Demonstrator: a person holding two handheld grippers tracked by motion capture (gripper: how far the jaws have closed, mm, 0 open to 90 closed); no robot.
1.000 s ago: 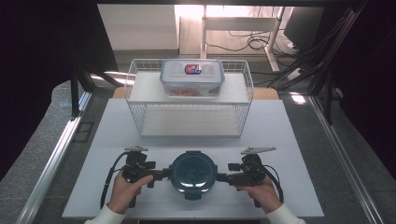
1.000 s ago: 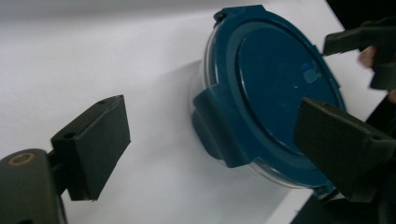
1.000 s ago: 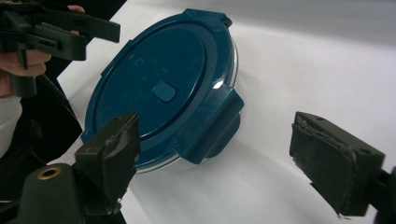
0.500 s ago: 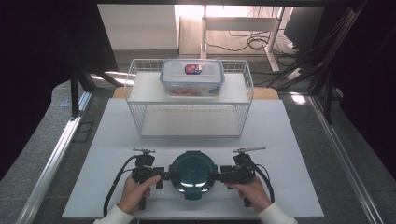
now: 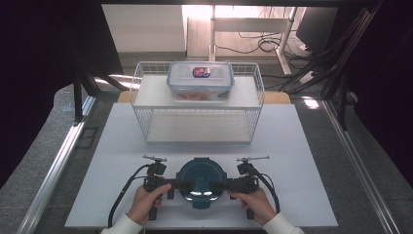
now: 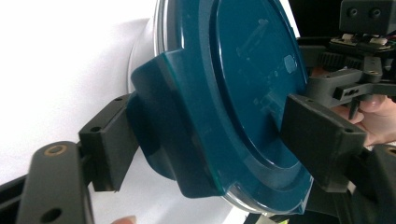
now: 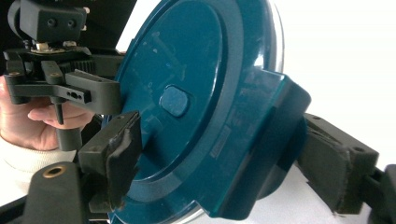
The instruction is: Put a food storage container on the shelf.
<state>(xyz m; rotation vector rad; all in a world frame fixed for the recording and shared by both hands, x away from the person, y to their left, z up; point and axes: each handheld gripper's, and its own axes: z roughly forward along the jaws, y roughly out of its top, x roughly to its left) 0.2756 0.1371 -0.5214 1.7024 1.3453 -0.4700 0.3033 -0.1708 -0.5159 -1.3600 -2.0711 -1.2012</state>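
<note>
left gripper [image 5: 181, 185]: clamped on lid's [image 5: 200, 182] left latch
right gripper [image 5: 220, 185]: clamped on right latch
lid: on table [image 5: 302, 161], front
box [image 5: 200, 80]: atop basket [image 5: 199, 109]

The round lid [image 5: 200, 182] is glossy, smooth teal plastic. Both grippers' jaws look like matt black plastic with rougher pads. The basket [image 5: 246, 127] is thin white wire. The far container [image 5: 200, 80] is clear, shiny plastic. The tabletop [image 5: 302, 161] is matt white.

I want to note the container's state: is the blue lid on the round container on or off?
On. The blue lid covers the round container, whose clear rim shows beneath it; its side flaps are folded down.
</note>
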